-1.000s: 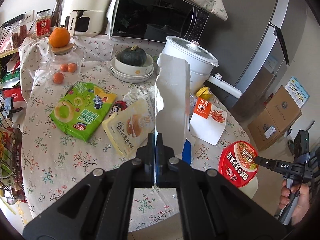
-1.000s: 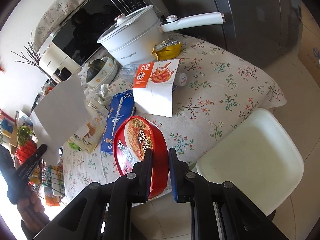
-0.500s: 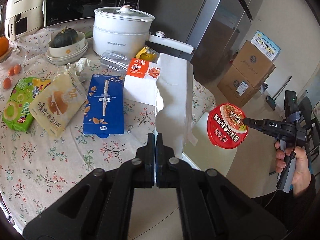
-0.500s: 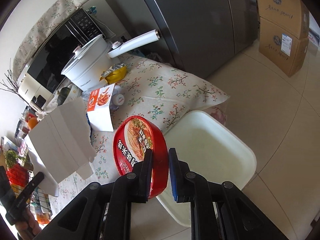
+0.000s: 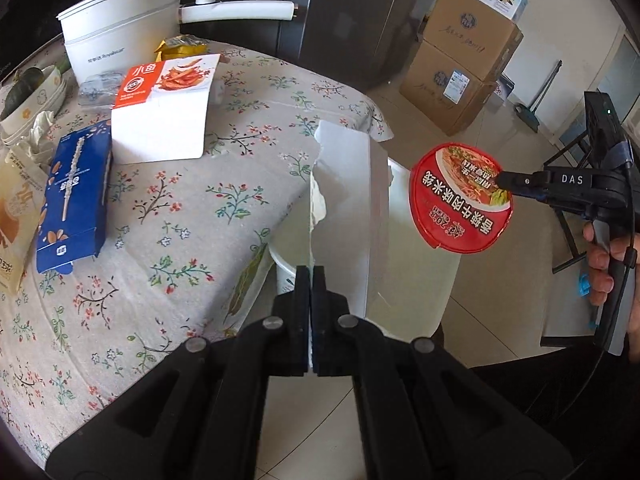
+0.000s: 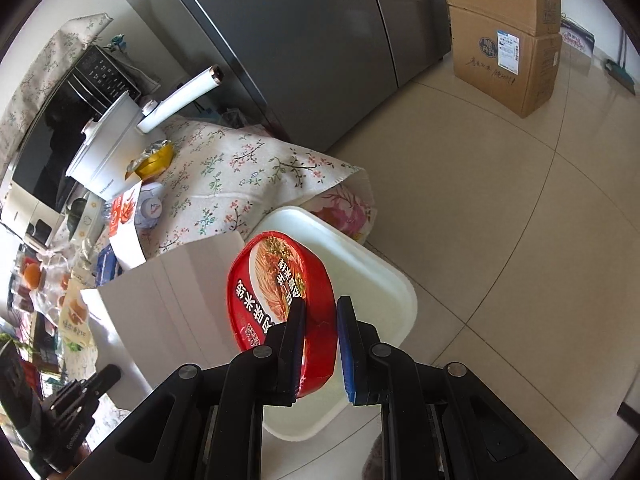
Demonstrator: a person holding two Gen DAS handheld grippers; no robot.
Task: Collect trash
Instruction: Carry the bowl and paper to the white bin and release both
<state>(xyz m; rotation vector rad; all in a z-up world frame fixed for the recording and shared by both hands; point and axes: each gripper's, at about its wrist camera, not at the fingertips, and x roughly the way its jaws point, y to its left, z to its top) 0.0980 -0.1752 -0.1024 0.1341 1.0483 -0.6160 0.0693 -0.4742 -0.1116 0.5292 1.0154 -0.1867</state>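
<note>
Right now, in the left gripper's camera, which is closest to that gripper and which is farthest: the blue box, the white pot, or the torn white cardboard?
1. Torn white cardboard: pinched in the left gripper, sticking up over the bin.
2. Blue box: lying flat on the table, off to the left.
3. White pot: at the table's far back, upper left.

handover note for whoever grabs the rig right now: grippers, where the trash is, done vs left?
Left hand-held gripper: shut on the torn white cardboard, held over the white bin beside the table.
Right hand-held gripper: shut on the red noodle bowl, also above the bin.
Done: both pieces are off the table, neither dropped yet.
Left: release both into the bin, then go back for the blue box, orange-and-white packet and yellow wrapper on the floral tablecloth.
</note>
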